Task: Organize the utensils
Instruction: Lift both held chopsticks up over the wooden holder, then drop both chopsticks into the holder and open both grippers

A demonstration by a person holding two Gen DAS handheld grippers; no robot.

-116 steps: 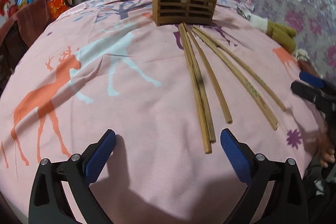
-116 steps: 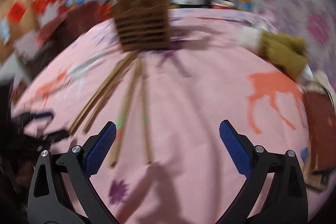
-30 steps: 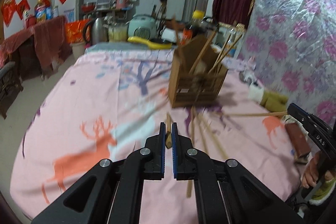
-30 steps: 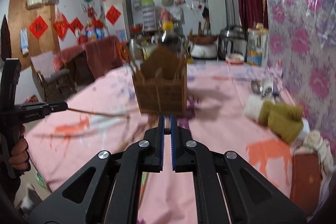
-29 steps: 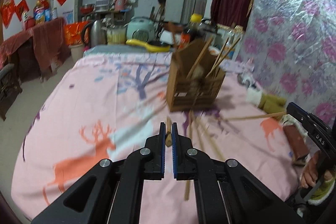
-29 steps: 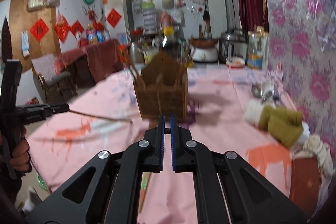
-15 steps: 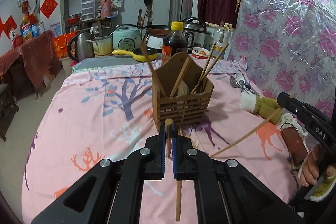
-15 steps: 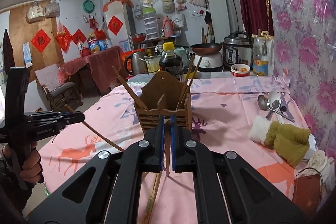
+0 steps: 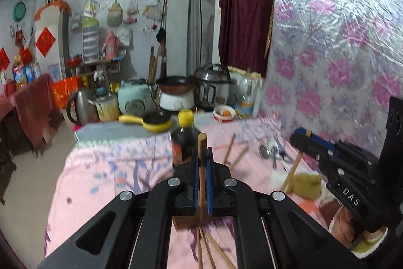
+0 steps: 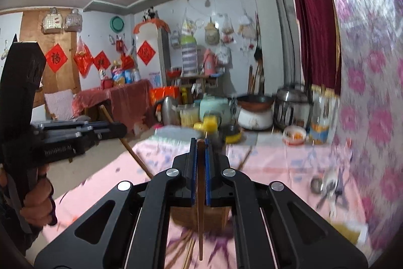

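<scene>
Surface: pink tablecloth with a tree and deer print (image 9: 100,178), covering a table in a cluttered kitchen with purple-flowered foil on the wall.
Background: pale green rice cooker (image 9: 133,100), steel kettle (image 9: 80,106), yellow pan (image 9: 151,120) and dark soy-sauce bottle with a yellow cap (image 9: 185,138) at the far end of the table.
Left gripper: black tongs with blue pads (image 9: 201,178), pressed together on a long brown wooden chopstick (image 9: 201,143) that stands nearly upright, its blunt end poking above the pads.
Right gripper: matching black tongs with blue pads (image 10: 200,170), pinching a second brown wooden chopstick (image 10: 200,223), which hangs down past the pads.
Holder: brown slatted wooden utensil box (image 10: 199,218), just beyond and below both grippers, mostly hidden by them.
Loose chopsticks: several more wooden sticks (image 9: 214,253) lying on the cloth in front of the box.
Spoons: metal spoons (image 9: 270,150) near the right-hand table edge, blurred.
</scene>
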